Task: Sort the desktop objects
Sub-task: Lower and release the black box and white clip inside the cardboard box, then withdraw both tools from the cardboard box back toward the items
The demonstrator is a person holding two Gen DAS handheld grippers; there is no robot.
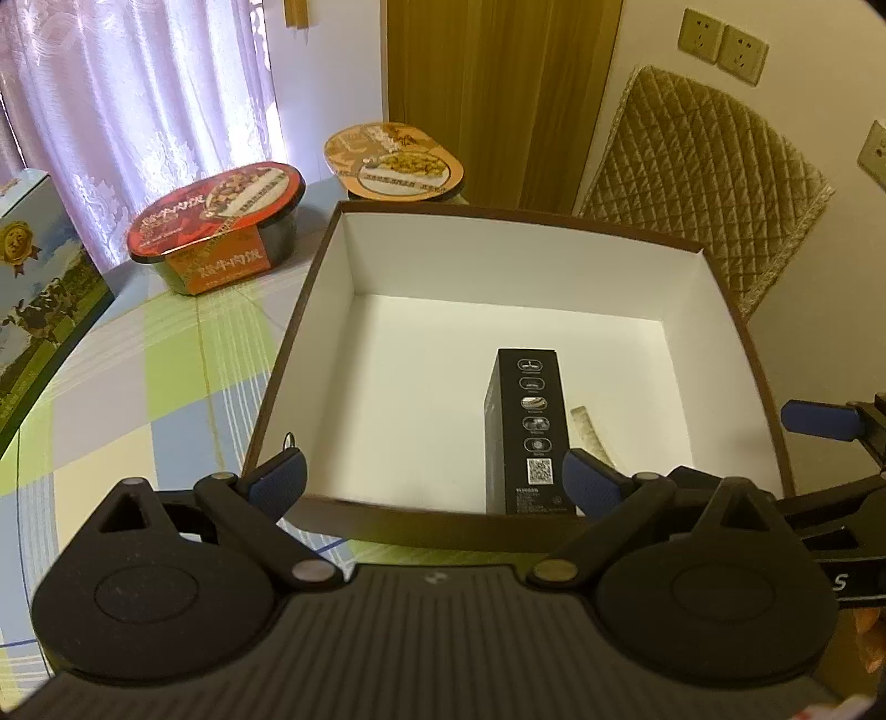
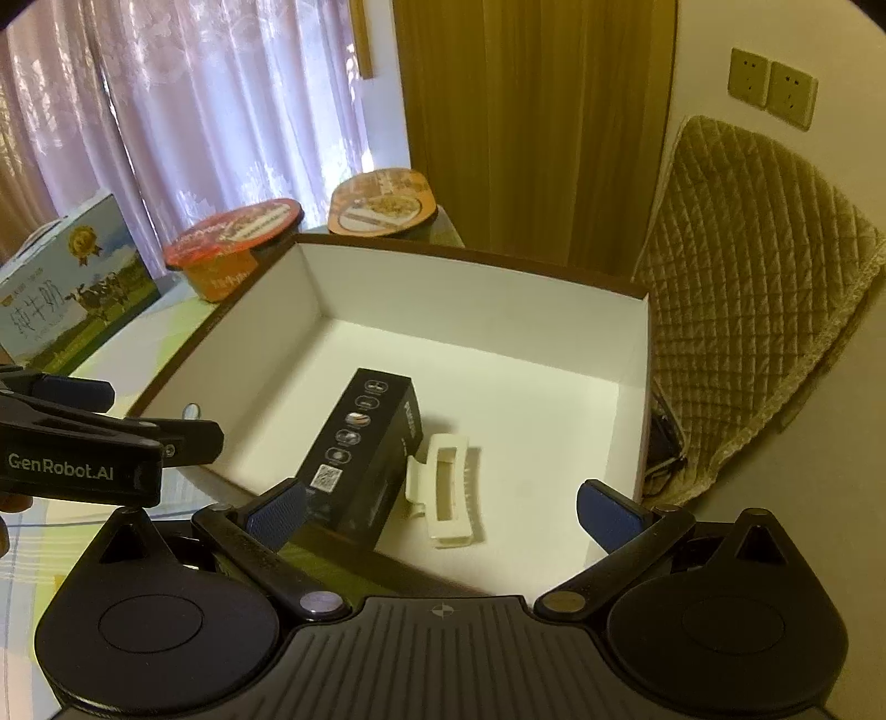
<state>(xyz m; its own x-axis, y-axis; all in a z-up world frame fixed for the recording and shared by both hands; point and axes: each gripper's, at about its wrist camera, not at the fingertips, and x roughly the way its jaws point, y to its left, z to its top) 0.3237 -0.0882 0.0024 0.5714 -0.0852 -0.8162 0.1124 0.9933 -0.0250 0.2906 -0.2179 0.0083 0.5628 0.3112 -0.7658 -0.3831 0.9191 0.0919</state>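
We list, behind the table, sheer pink curtains [image 1: 138, 99] beside a wooden panel [image 1: 498, 94]. Two pale wall sockets [image 1: 722, 45] sit above a quilted tan cushion [image 1: 714, 183] leaning against the wall. We note a checked tablecloth [image 1: 138, 399].

black carton [image 2: 362, 443], white clip [image 2: 446, 490] inside box [image 2: 476, 277]

My left tool [image 2: 83, 437] read "GenRobot.AI" in white, at nine o'clock. The milk carton [image 2: 72, 282] at ten o'clock bore "纯牛奶". The black box [image 2: 360, 443] carried a QR code; other print was unreadable.
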